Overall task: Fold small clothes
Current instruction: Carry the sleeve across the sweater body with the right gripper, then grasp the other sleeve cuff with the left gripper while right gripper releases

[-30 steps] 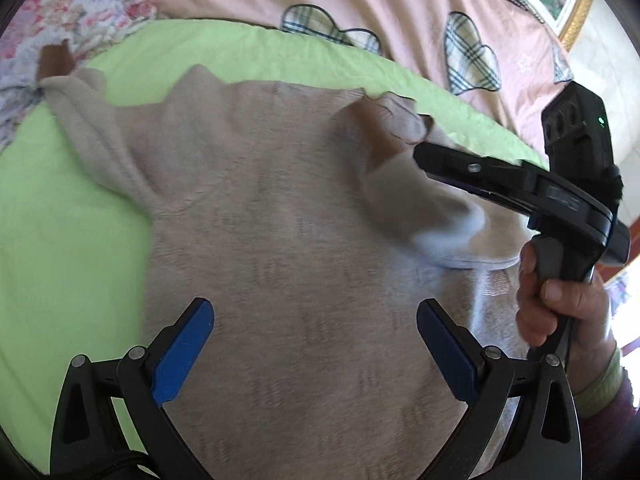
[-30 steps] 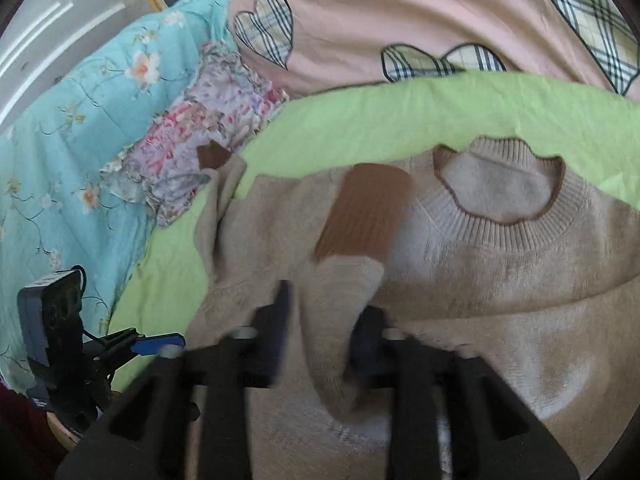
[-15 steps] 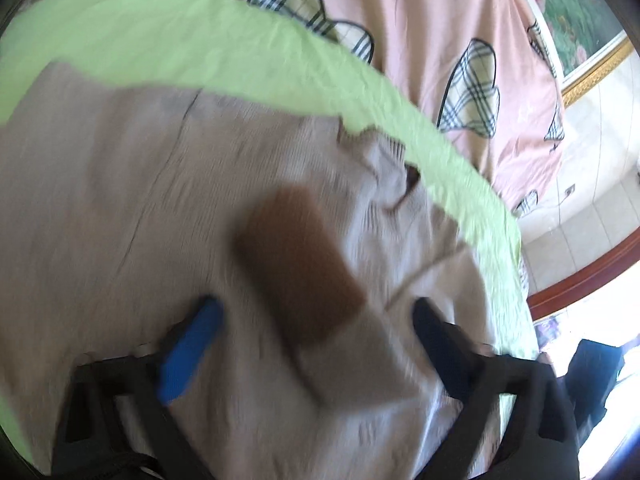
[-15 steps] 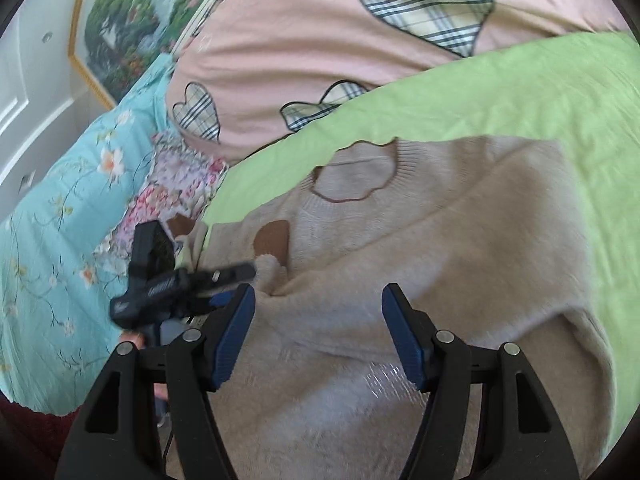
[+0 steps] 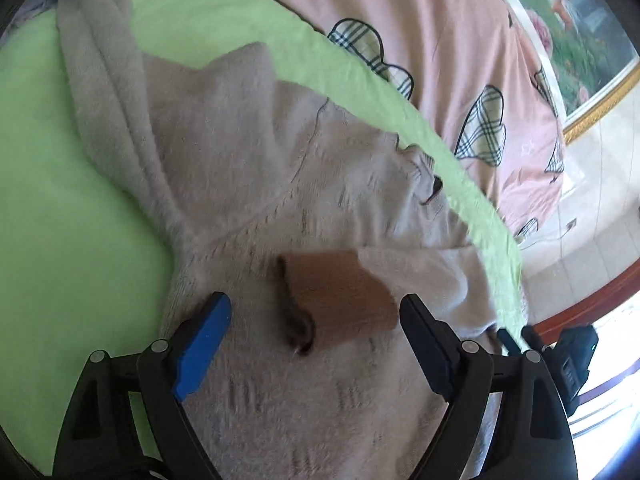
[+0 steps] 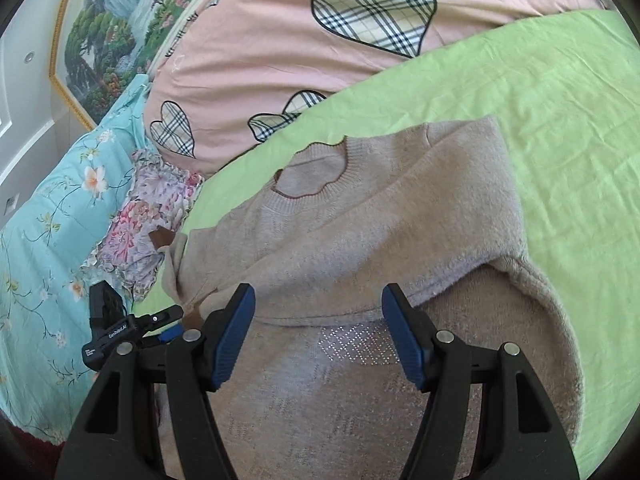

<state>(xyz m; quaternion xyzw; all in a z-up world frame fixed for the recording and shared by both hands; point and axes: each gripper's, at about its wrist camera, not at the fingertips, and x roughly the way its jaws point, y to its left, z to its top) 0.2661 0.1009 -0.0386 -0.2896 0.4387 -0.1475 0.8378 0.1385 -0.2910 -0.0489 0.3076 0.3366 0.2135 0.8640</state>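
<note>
The beige sweater (image 6: pixel 360 240) is spread on the bed's green sheet (image 6: pixel 560 120), below a pink quilt (image 6: pixel 280 40). A brown cuff (image 5: pixel 340 300) is framed by the opening, empty left gripper (image 5: pixel 314 316); the right gripper (image 6: pixel 318 324) is held wide, gripping nothing.

One sweater (image 5: pixel 280 184), two grippers (image 5: pixel 316 328)

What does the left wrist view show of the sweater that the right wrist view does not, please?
Only the left wrist view shows the brown cuff of the folded-in sleeve lying on the sweater's body, between the opening jaws of the left tool.

Only the right wrist view shows the whole neckline and the teal flowered bedding.

Both show the beige sweater on the green sheet and the pink quilt.
</note>
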